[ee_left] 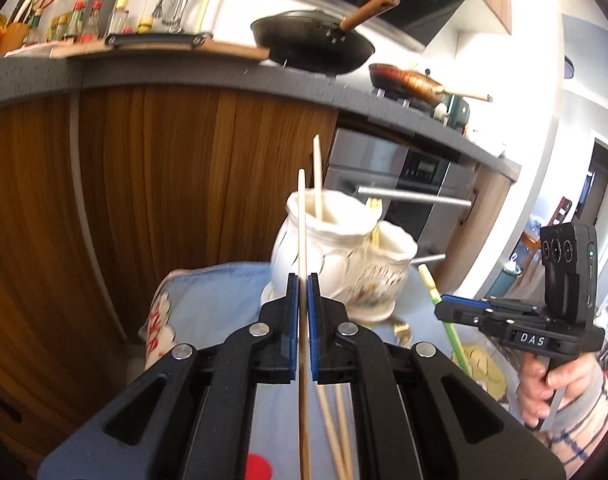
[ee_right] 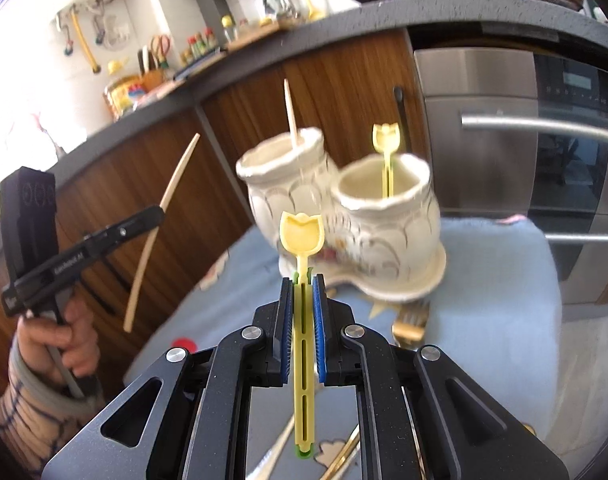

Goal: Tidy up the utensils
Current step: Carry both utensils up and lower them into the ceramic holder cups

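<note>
My left gripper (ee_left: pixel 303 280) is shut on a wooden chopstick (ee_left: pixel 301 216), held upright in front of a cream ceramic two-pot holder (ee_left: pixel 304 256). One chopstick (ee_left: pixel 317 176) stands in its taller pot. My right gripper (ee_right: pixel 303 280) is shut on a yellow-green tulip-topped utensil (ee_right: pixel 301 236), just short of the holder (ee_right: pixel 384 224). A matching yellow utensil (ee_right: pixel 387 148) stands in the shorter pot, a chopstick (ee_right: pixel 291 114) in the taller one. The left gripper (ee_right: pixel 155 213) with its chopstick (ee_right: pixel 159 216) shows at the left of the right wrist view.
The holder stands on a light blue cloth (ee_right: pixel 496 280). Loose chopsticks (ee_left: pixel 336 420) lie under my left gripper, and a gold fork (ee_right: pixel 410 324) lies by the holder's base. Wooden cabinets (ee_left: pixel 163 180), a steel oven (ee_right: pixel 524 140) and a grey counter (ee_left: pixel 223 76) with pans stand behind.
</note>
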Available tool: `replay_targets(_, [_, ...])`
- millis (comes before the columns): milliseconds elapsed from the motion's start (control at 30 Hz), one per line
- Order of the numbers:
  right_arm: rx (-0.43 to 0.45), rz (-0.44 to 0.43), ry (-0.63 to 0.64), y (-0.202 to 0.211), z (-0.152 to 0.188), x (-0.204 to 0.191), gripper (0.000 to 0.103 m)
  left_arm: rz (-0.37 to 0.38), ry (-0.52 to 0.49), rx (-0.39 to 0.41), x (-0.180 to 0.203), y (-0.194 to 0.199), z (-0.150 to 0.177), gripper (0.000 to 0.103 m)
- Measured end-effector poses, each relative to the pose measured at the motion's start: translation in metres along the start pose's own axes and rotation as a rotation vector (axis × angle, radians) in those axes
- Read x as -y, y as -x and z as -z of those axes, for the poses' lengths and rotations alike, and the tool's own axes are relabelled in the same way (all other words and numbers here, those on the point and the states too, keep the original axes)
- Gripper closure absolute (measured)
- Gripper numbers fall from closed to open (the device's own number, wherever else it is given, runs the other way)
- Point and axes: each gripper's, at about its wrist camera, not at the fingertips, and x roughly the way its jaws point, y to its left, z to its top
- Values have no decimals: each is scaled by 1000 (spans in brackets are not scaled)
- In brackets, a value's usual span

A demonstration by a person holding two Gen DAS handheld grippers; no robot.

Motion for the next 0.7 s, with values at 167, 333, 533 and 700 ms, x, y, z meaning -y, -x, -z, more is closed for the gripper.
replay_targets(167, [76, -6, -39, 2, -13, 3, 92, 26, 16, 62, 11, -6, -19, 99])
replay_targets(333, [158, -1, -80, 2, -28, 11, 92, 66, 63, 138, 13, -15, -39, 99])
replay_targets(533, [261, 44, -93, 0, -41, 17, 92, 50, 39, 221, 25, -29, -61, 99])
replay_targets(700, [303, 70, -85, -9, -54, 24, 92, 37, 37, 267, 28, -48, -76, 99])
